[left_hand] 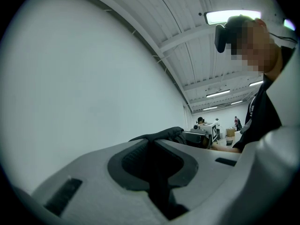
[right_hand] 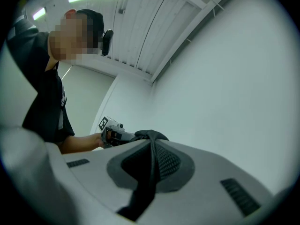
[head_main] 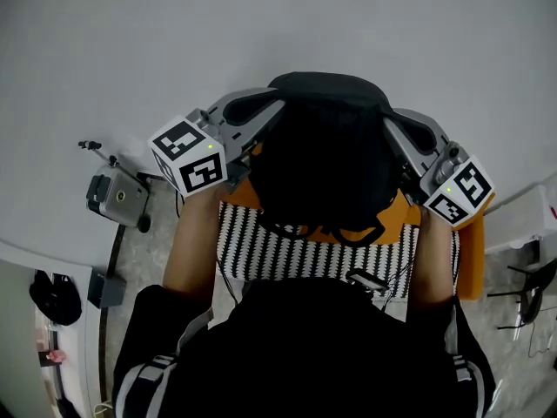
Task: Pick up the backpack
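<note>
The black backpack (head_main: 326, 159) hangs in the air in front of the person, held up between both grippers. My left gripper (head_main: 261, 110) is shut on a black strap (left_hand: 157, 182) at the pack's upper left. On the pack's upper right, my right gripper (head_main: 407, 133) is shut on another black strap (right_hand: 147, 172). In the left gripper view the strap runs out between the jaws (left_hand: 152, 142) to the backpack's top (left_hand: 161, 135). The right gripper view shows the same pinch (right_hand: 151, 142), with the left gripper (right_hand: 110, 130) beyond. The pack's lower part hides behind its own bulk.
Under the pack lies a black-and-white striped cloth (head_main: 287, 251) on an orange surface (head_main: 470, 259). A white wall (head_main: 261, 24) stands just ahead. On the floor at the left are a grey device (head_main: 117, 197) and a dark box (head_main: 104, 287). A white ledge (head_main: 526, 220) is at the right.
</note>
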Available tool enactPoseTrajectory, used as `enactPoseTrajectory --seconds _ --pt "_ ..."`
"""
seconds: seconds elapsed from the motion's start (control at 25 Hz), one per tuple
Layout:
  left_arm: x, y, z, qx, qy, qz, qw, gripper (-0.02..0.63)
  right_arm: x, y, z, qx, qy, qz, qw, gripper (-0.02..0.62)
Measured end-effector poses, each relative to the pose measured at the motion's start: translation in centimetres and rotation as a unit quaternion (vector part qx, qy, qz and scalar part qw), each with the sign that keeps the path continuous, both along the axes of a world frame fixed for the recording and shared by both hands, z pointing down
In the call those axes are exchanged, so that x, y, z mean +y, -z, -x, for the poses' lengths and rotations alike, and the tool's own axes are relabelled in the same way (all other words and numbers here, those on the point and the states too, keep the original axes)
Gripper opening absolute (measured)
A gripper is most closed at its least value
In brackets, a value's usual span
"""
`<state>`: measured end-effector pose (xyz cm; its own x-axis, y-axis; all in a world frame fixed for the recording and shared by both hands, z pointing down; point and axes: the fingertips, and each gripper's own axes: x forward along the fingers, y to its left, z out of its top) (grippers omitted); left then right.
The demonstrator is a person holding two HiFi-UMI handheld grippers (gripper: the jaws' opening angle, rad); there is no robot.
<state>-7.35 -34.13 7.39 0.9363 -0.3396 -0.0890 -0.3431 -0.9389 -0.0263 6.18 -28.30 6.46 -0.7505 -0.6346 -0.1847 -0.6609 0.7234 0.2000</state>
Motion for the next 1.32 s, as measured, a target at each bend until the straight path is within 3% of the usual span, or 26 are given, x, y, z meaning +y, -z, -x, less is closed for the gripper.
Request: enactPoseTrajectory --seconds 0.32,0.84,1.32 --pt "1.4 1.8 -0.3 0.014 0.001 -0.025 0.9996 0.051 1.5 1.2 -0.3 -0.018 0.01 -0.017 1.0 0.033" --pt "1.6 0.7 -1.8 0.018 -0.013 -0.017 0.9996 0.051 2.1 0.9 -1.6 -0.033 -0.005 -0.013 0.999 0.031" --pt "0.2 -1.8 -1.6 0.01 0.005 0.012 0.9999 0.051 0.1 -1.4 -1.7 -0.051 0.003 0.014 0.999 0.032"
